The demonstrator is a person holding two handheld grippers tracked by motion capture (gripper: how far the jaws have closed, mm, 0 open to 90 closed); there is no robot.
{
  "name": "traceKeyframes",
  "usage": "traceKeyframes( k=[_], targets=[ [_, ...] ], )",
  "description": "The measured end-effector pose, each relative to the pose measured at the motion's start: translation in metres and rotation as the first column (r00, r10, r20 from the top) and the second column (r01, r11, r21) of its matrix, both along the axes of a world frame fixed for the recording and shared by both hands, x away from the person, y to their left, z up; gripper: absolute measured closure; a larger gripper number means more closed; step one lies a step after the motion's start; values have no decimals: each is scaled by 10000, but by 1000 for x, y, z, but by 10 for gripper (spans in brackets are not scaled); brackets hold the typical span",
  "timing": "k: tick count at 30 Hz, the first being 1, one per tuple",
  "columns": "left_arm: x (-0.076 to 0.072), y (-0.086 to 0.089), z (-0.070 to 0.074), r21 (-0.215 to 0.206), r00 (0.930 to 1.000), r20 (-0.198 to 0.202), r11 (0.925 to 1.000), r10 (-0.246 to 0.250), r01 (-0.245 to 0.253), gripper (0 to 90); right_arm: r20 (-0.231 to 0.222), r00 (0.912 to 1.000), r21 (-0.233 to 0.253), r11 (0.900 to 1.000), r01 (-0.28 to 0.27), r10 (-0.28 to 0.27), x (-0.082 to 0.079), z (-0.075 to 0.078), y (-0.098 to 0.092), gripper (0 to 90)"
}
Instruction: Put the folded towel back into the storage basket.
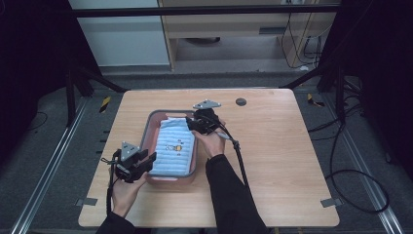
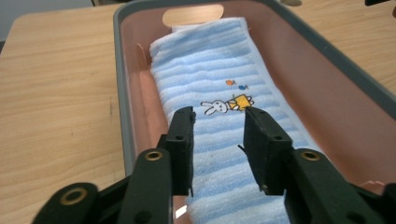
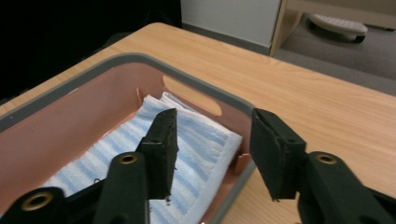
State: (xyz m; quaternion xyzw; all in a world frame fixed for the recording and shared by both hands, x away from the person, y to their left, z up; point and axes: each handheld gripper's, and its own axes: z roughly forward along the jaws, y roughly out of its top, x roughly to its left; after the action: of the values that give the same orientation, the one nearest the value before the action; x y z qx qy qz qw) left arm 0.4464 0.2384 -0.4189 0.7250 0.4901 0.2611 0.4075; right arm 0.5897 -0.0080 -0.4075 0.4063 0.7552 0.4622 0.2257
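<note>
Hovering both grippers, left (image 2: 218, 140) and right (image 3: 212, 154), jaws spread, empty, over towel (image 1: 173, 146) mid-frame; we risk snagging bin rim (image 3: 236, 100).

Basket (image 1: 152, 127) stands on the table (image 1: 272, 146), left of centre; folded towel (image 1: 173, 146) lies inside it, running near to far; left gripper (image 1: 141, 163) sits at the basket's near-left corner; right gripper (image 1: 195, 124) at its far-right rim; a round disc (image 1: 240, 102) lies near the table's far edge.
</note>
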Motion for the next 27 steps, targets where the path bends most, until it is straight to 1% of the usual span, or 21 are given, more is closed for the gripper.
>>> traceKeyframes(
  k=[1,5,6,7,8,10,11,12,13,17,19,20,21,26,27],
  targets=[
    [-1,0,2,-53,10000,59,10000,-69,69,579,73,10000,211,9998,23,-24,-4,4,-7,434],
    [-2,1,6,-88,9997,187,9998,-166,168,535,216,9997,421,9991,50,-59,-13,11,-25,360],
    [-2,1,6,-88,9997,187,9998,-166,168,525,216,9998,461,9989,39,-49,-16,12,-30,346],
    [-2,2,6,-99,9996,219,9998,-190,192,525,216,9998,461,9989,39,-49,-16,12,-30,346],
    [-2,3,8,-118,9994,251,9996,-239,242,508,282,9996,533,9986,49,-64,-21,14,-40,328],
    [-3,3,9,-96,9992,250,9994,-325,328,497,304,9994,637,9979,115,-135,-25,15,-51,320],
    [-3,3,9,-96,9992,250,9994,-325,328,491,304,9994,637,9979,115,-135,-25,15,-51,320],
    [-3,4,10,-97,9988,309,9992,-372,375,485,271,9994,720,9972,177,-197,-29,15,-61,312],
    [-3,5,11,-112,9987,346,9992,-379,383,477,255,9994,748,9970,197,-216,-32,15,-66,307],
    [-1,10,11,-148,9987,349,9991,-382,388,442,210,9995,616,9978,228,-241,-43,12,-86,286],
    [0,12,11,-260,9989,297,9990,-368,376,430,184,9994,519,9982,295,-305,-49,10,-97,274],
    [0,12,11,-260,9989,297,9990,-368,376,423,184,9994,519,9982,295,-305,-49,10,-97,274],
    [1,15,10,-276,9990,285,9990,-332,339,413,144,9992,473,9982,369,-376,-55,8,-108,264],
    [3,22,10,-168,9987,422,9995,-274,281,371,76,9976,334,9971,683,-686,-68,1,-138,242],
    [3,22,10,-168,9987,422,9995,-274,281,365,76,9976,334,9971,683,-686,-68,1,-138,242]
  ],
)
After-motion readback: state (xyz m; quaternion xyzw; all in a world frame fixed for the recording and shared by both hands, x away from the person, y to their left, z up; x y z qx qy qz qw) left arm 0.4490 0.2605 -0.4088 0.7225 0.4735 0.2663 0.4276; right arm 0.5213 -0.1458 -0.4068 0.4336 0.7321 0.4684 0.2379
